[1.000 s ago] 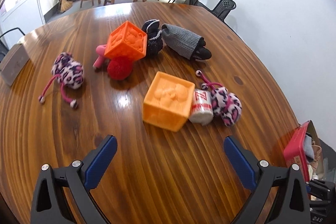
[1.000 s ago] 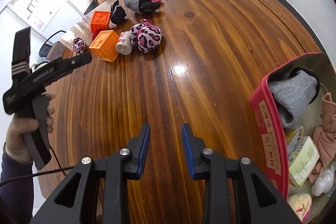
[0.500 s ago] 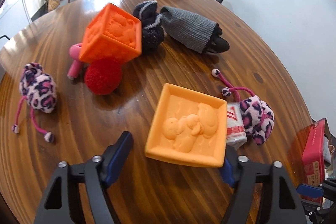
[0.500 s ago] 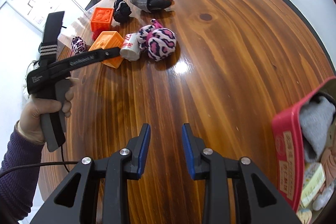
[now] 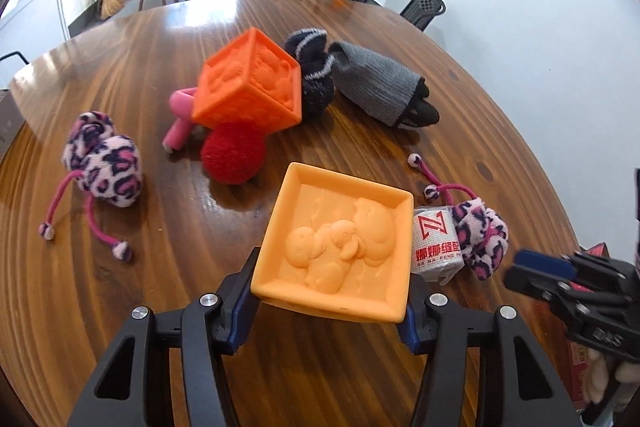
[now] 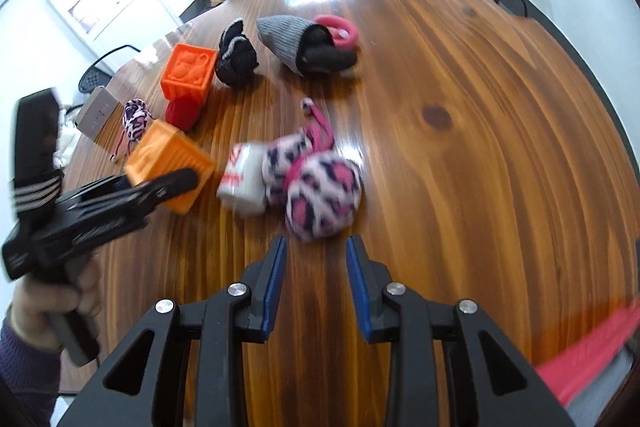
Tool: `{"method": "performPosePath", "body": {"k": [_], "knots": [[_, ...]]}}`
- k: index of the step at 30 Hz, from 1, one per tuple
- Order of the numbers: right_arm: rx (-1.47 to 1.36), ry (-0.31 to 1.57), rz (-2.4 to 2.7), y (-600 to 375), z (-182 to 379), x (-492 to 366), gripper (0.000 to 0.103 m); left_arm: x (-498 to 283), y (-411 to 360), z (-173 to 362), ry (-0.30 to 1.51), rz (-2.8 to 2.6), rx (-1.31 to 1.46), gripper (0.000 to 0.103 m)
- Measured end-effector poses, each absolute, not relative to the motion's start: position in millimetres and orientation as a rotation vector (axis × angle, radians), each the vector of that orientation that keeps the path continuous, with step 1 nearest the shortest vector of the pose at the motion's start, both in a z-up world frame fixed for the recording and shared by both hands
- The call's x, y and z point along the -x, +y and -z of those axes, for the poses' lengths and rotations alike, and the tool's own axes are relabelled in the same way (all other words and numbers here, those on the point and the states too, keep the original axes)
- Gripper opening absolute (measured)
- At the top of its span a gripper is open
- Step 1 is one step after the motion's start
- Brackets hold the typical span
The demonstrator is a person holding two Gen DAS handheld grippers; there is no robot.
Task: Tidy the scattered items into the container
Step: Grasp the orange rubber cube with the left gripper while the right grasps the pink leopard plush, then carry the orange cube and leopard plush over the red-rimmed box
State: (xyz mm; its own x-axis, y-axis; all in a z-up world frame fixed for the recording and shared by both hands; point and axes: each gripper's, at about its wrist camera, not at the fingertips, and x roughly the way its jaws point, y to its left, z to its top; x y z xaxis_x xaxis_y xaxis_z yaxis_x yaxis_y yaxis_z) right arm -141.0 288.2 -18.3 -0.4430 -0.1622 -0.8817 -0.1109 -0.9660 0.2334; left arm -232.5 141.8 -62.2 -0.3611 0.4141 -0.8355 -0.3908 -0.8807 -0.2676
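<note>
Currently clamped by left gripper (image 5: 332,301) on light orange block (image 5: 336,247), jaws just closed, white roll (image 5: 434,247) touching its right; right gripper (image 6: 316,287) nearly shut, empty; beyond, leopard pompom (image 6: 320,195); risk: corner grip slipping.

Both wrist cams look down, sharing table (image 5: 120,307) w/ toys.
</note>
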Motion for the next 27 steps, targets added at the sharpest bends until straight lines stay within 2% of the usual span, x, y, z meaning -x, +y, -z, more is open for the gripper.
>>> {"method": "performPosePath", "body": {"k": [2,3,4,5,6,7,13,14,15,18,27], "knots": [[-1.652,-0.341,2.619,286,21,155,0.034,229,136,55,-0.04,-2.266,1.381,0.058],[-1.649,-0.325,2.621,286,22,158,0.04,227,134,53,-0.045,-2.268,1.377,0.058],[-1.652,-0.3,2.623,286,24,164,0.047,225,132,50,-0.051,-2.269,1.374,0.058],[-1.656,-0.282,2.631,286,25,168,0.064,223,132,47,-0.056,-2.269,1.372,0.058],[-1.652,-0.269,2.641,287,25,170,0.074,221,131,45,-0.063,-2.272,1.369,0.058],[-1.638,-0.253,2.655,287,25,172,0.075,219,133,42,-0.07,-2.274,1.369,0.058],[-1.609,-0.199,2.648,288,33,188,0.075,206,131,40,-0.108,-2.274,1.394,0.058],[-1.623,-0.186,2.635,288,36,190,0.072,204,133,40,-0.108,-2.271,1.401,0.058],[-1.623,-0.186,2.621,287,38,190,0.056,202,134,40,-0.107,-2.269,1.408,0.058],[-1.629,-0.169,2.611,286,38,186,0.051,193,137,38,-0.1,-2.268,1.42,0.058],[-1.527,-0.309,2.674,300,0,130,0.05,159,156,19,-0.054,-2.258,1.406,0.058]]}}
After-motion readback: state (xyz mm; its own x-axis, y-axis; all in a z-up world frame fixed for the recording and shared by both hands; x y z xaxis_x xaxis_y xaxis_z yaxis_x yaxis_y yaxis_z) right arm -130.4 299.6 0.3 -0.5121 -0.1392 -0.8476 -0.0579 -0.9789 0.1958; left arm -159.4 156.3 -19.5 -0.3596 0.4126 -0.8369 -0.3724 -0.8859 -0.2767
